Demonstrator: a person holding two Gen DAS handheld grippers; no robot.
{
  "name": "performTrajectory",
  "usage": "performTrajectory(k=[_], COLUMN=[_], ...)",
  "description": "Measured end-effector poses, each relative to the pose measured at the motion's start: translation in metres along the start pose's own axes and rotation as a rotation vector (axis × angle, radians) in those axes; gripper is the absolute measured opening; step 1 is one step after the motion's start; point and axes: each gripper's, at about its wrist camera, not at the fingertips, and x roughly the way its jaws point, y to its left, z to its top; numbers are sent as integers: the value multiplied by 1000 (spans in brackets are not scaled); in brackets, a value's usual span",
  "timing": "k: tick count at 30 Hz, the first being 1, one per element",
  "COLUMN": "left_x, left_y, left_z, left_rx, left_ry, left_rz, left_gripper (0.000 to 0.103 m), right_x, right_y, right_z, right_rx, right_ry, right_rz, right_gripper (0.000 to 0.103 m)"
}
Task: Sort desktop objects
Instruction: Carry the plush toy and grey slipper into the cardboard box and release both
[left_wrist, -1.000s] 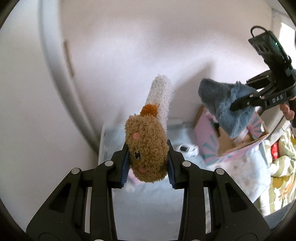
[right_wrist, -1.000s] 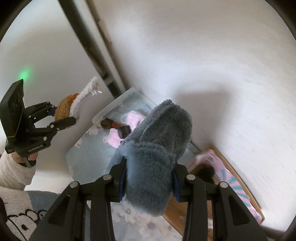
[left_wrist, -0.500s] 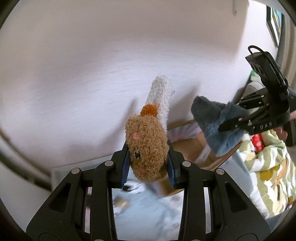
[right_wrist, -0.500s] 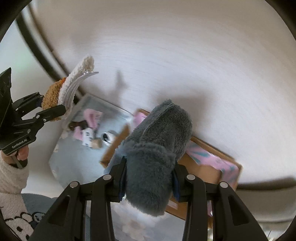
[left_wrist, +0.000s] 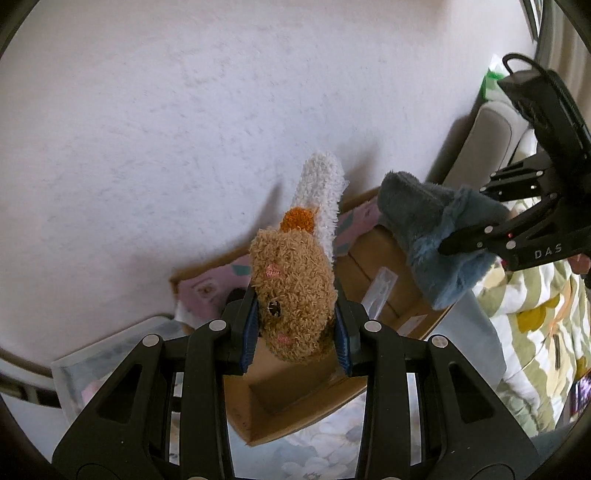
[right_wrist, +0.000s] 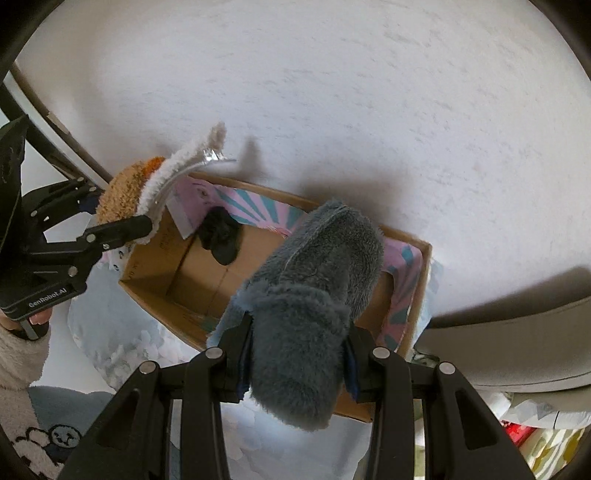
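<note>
Inside the cardboard box (right_wrist: 177, 273), only the right view shows a black item (right_wrist: 221, 236).

This looks like a home, most likely a bedroom. A white textured wall (right_wrist: 369, 110) stands behind an open cardboard box (right_wrist: 155, 258) that rests on soft bedding with a pale flower print (left_wrist: 325, 443). At the side lies a quilt with yellow and green leaf shapes (left_wrist: 535, 314). The plush toys and the person's fleece sleeve (right_wrist: 18, 362) also fit a private house.
</note>
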Motion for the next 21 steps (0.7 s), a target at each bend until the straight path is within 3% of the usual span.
performTrajectory(k=[4, 19, 21], left_x=[6, 38, 38], left_y=[-5, -17, -16], left_z=[0, -10, -9], left_rx=[7, 35, 21], left_ry=[18, 90, 95], left_rz=[2, 29, 32], left_gripper=[31, 32, 45], right_x=[-9, 10, 13], right_y=[-21, -24, -23], right_z=[-1, 1, 1], right_rx=[9, 70, 68], right_ry=[1, 30, 38], right_rz=[10, 42, 39], right_gripper=[36, 36, 42])
